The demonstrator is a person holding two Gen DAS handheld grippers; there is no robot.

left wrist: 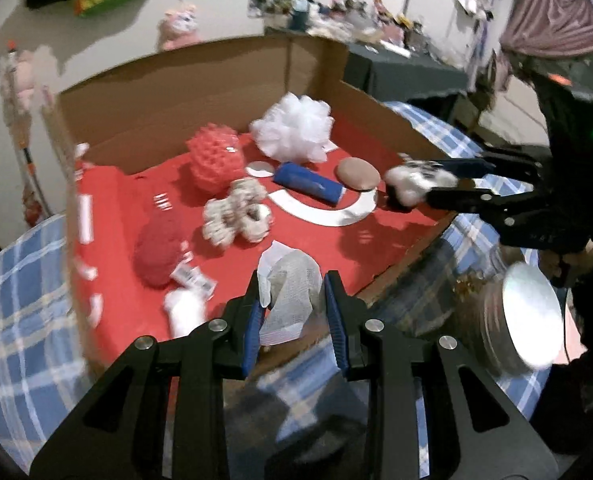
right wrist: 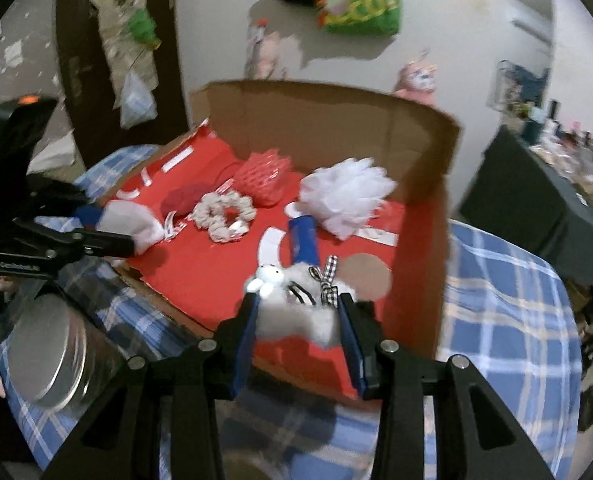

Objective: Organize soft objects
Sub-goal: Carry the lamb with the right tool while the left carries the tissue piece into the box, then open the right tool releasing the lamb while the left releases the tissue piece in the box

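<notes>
1. The left tool (left wrist: 294, 300) grips a white mesh cloth pouch (left wrist: 290, 292) between its blue pads, over the near edge of the open cardboard box with a red floor (left wrist: 224, 80).
2. The right tool (right wrist: 298, 316) is closed on a fluffy white plush toy with a checked ribbon (right wrist: 296, 304), above the box's near right corner.
3. Inside the box lie a white mesh bath puff (left wrist: 294, 128), a red net sponge (left wrist: 214, 160), a cream scrunchie (left wrist: 236, 216) and a blue roll (left wrist: 308, 182).
4. The box rests on a blue plaid cloth (right wrist: 504, 320).

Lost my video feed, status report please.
Left gripper shut on white mesh cloth. Right gripper shut on fluffy white plush. Both over the red box; nothing blocking.
</notes>
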